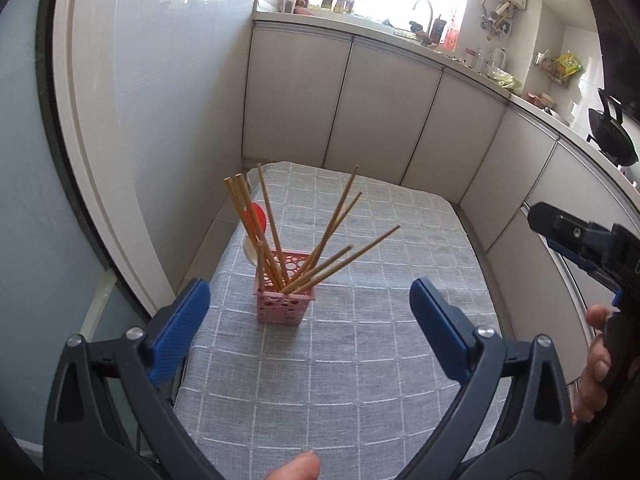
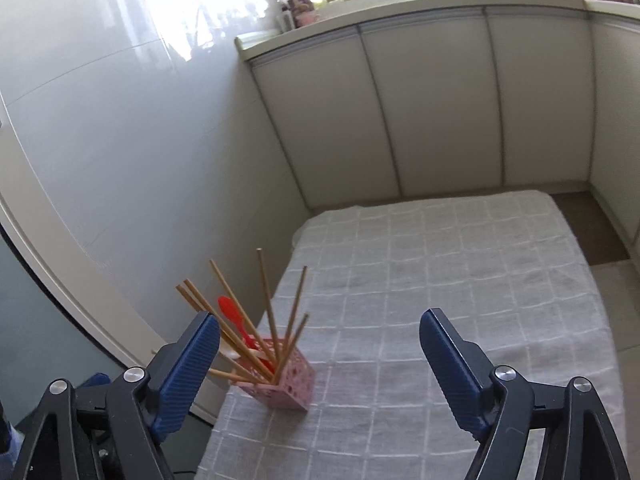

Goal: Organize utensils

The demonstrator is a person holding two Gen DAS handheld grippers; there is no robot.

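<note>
A pink perforated holder (image 1: 285, 295) stands near the left edge of the grey checked tablecloth (image 1: 380, 340). Several wooden chopsticks (image 1: 320, 236) fan out of it, with a red spoon (image 1: 258, 216) and a white one (image 1: 250, 252) behind them. My left gripper (image 1: 310, 320) hovers open just in front of the holder, nothing between its blue pads. From the right wrist, the holder (image 2: 286, 384) sits low left with chopsticks (image 2: 268, 312) and the red spoon (image 2: 234, 320). My right gripper (image 2: 320, 364) is open and holds nothing. It also shows at the right edge of the left wrist view (image 1: 576, 240).
White cabinet doors (image 1: 360, 112) run behind and right of the table, with a cluttered counter and sink faucet (image 1: 424, 12) above. A glossy wall panel (image 2: 120, 140) borders the table's left side. A thumb (image 1: 300, 468) shows at the bottom, a hand (image 1: 596, 360) at the right.
</note>
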